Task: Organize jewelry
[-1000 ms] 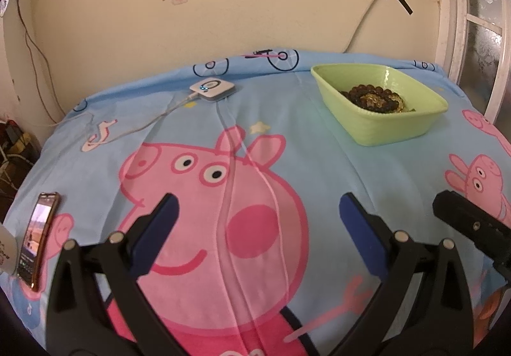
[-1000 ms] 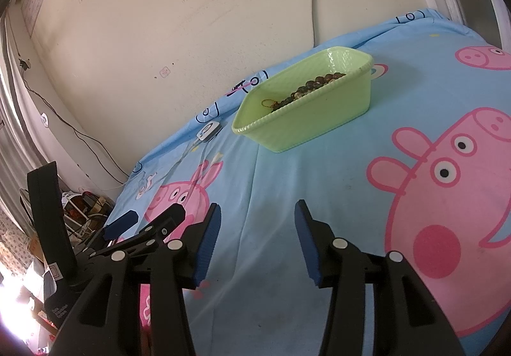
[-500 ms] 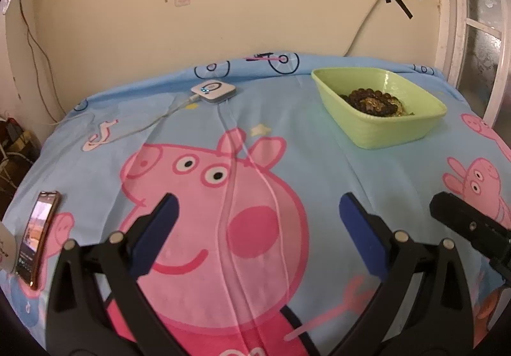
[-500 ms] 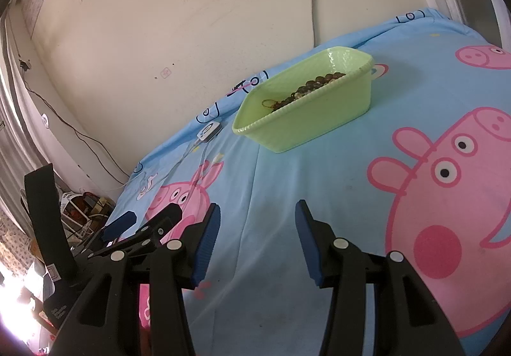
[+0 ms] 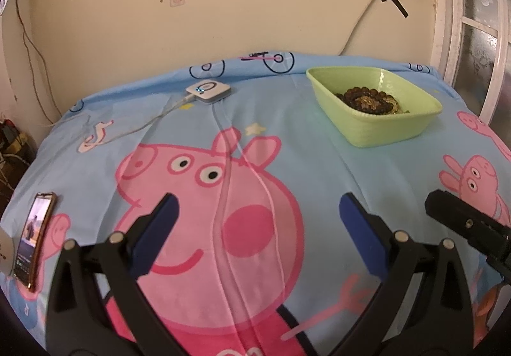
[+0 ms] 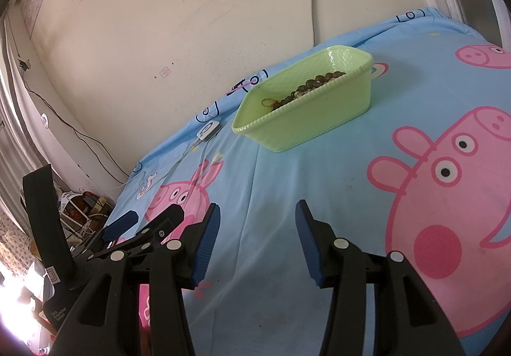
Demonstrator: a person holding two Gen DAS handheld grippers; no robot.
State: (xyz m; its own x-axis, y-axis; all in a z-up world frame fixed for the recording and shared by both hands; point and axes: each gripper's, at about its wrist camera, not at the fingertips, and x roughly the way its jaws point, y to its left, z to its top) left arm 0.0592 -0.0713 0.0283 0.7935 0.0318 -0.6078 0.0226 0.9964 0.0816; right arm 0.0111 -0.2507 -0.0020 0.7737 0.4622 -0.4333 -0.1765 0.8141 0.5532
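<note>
Left gripper [image 5: 257,215]: jaws spread wide, nothing between the blue pads; it hovers above the pink pig print in the middle of the bedsheet [image 5: 319,145].
Right gripper [image 6: 255,228]: jaws apart, nothing held; it hovers over a plain blue stretch of the sheet, pointing towards the tray. In the left wrist view only a black part of it shows at the right edge.
Green tray [image 5: 388,129]: pale green plastic, rectangular, resting flat on the sheet towards the far right corner, near the wall. Well apart from both grippers.
Jewelry [image 5: 367,98]: dark brown bead strands with some gold-coloured pieces, heaped inside the tray against its far side. From the right wrist view the beads [image 6: 314,82] show just above the tray's near rim. Individual pieces cannot be told apart.
White device [image 5: 208,90]: small square unit with a lit ring, lying on the sheet near the wall, left of the tray, with a white cable [image 5: 140,129] running off to the left.
Phone [image 5: 33,237]: screen lit, lying at the left edge of the sheet.
</note>
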